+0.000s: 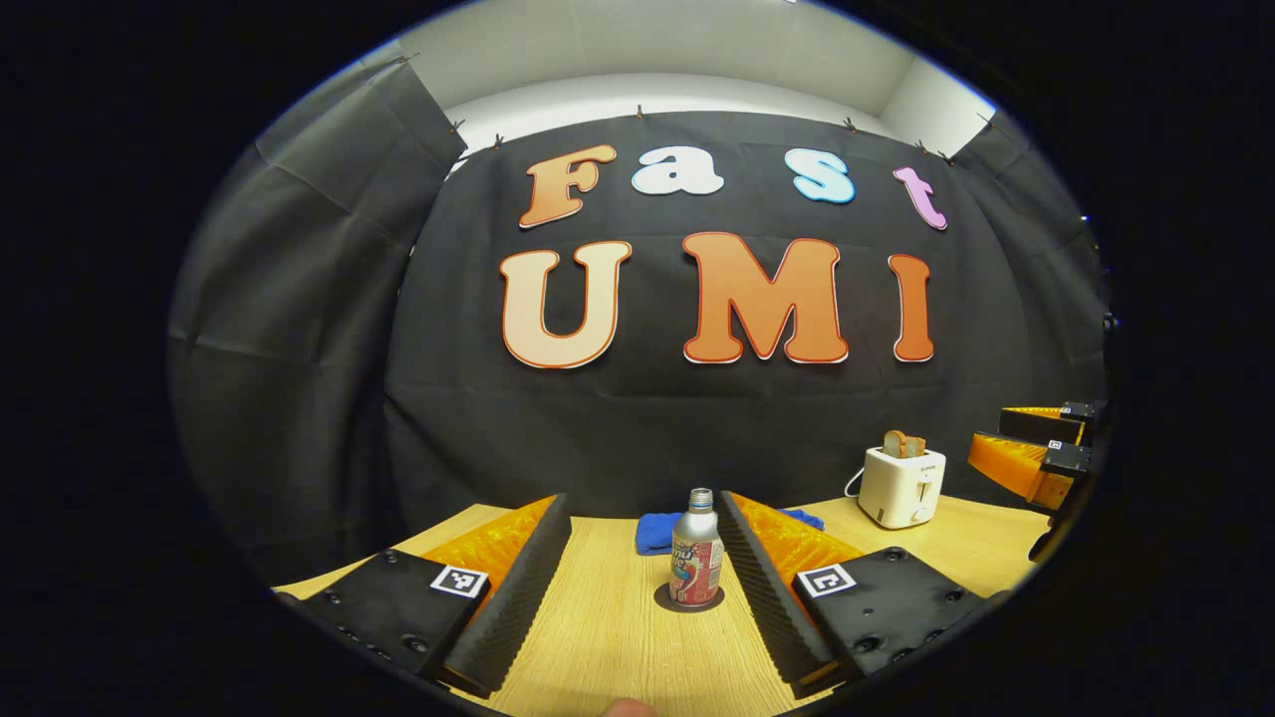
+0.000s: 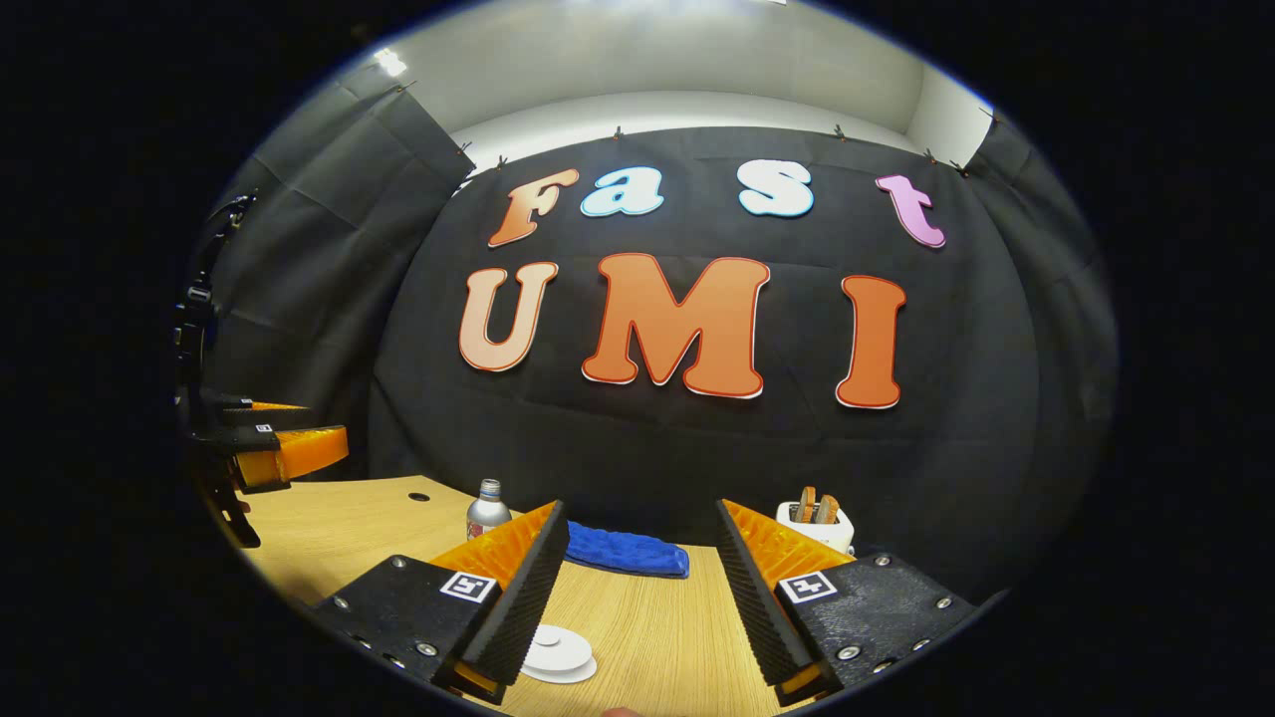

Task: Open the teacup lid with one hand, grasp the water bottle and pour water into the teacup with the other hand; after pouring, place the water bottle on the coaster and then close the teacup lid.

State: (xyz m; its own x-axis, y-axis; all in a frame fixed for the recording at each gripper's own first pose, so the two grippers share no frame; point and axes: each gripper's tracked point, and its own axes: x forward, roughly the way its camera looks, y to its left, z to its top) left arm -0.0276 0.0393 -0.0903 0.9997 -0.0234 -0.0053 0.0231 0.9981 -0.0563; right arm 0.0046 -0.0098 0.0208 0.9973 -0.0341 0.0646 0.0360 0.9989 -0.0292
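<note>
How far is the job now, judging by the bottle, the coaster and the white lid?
The metal water bottle already stands on the dark round coaster, uncapped. The white round teacup lid sits below the open right gripper; whether it is closed is unclear. The left gripper is open, holding nothing. Possibly nothing remains.

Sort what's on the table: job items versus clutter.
Job: silver metal water bottle with red label, standing on the dark round coaster; white round teacup lid.
Clutter: white toaster holding bread; crumpled blue cloth.
</note>
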